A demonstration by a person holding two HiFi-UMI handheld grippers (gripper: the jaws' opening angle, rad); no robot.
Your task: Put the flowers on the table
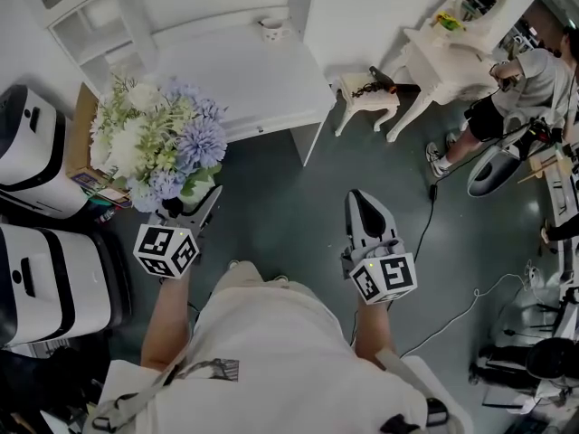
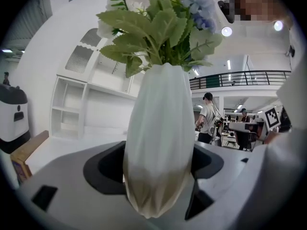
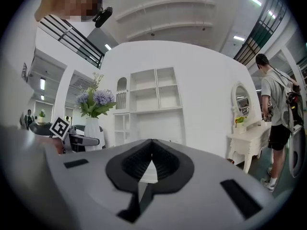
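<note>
A bunch of white and lilac flowers (image 1: 158,143) stands in a ribbed white vase (image 2: 158,143). My left gripper (image 1: 193,208) is shut on that vase, its jaws set wide on either side of the lower body, and holds it upright in the air. In the left gripper view the leaves and flowers (image 2: 163,23) rise above my left gripper (image 2: 158,170). The white table (image 1: 244,80) lies ahead, beyond the flowers. My right gripper (image 1: 360,199) hangs over the dark floor, shut and empty; its tips meet in my right gripper's (image 3: 151,146) own view, where the vase (image 3: 92,128) shows at the left.
A small cup (image 1: 272,29) sits at the table's far edge. White machines (image 1: 32,152) and a cardboard box (image 1: 86,116) stand to the left. A white stool (image 1: 366,93), a dressing table with mirror (image 1: 443,52) and a person (image 1: 534,80) are at the right. A cable (image 1: 452,315) crosses the floor.
</note>
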